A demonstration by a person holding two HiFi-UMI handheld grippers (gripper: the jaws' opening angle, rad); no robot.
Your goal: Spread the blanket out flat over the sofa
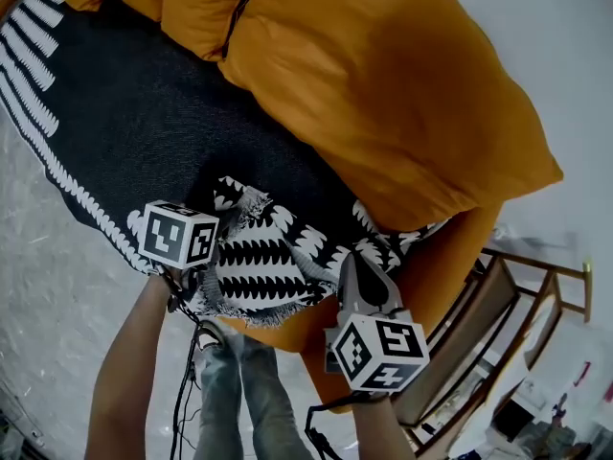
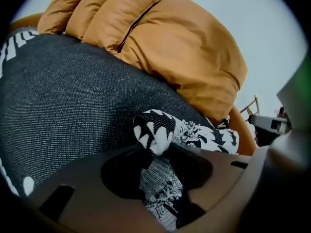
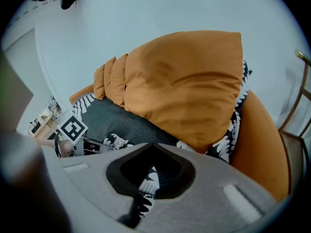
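Observation:
A dark blanket (image 1: 144,113) with white zigzag borders covers the seat of the orange sofa (image 1: 383,94). Its near right corner (image 1: 259,257) lies folded back and bunched, patterned side up. My left gripper (image 1: 203,290) is at that fold's left edge; in the left gripper view a bunched fold (image 2: 154,140) lies between its parted jaws (image 2: 158,152). My right gripper (image 1: 367,284) is at the fold's right edge, by the sofa arm. In the right gripper view its jaws (image 3: 151,168) pinch a narrow strip of the blanket (image 3: 145,186).
Big orange back cushions (image 1: 287,27) lean over the seat behind the blanket. A wooden frame (image 1: 522,295) stands to the right of the sofa arm (image 1: 450,257). The person's legs (image 1: 239,391) are against the sofa front, with pale floor (image 1: 48,286) at the left.

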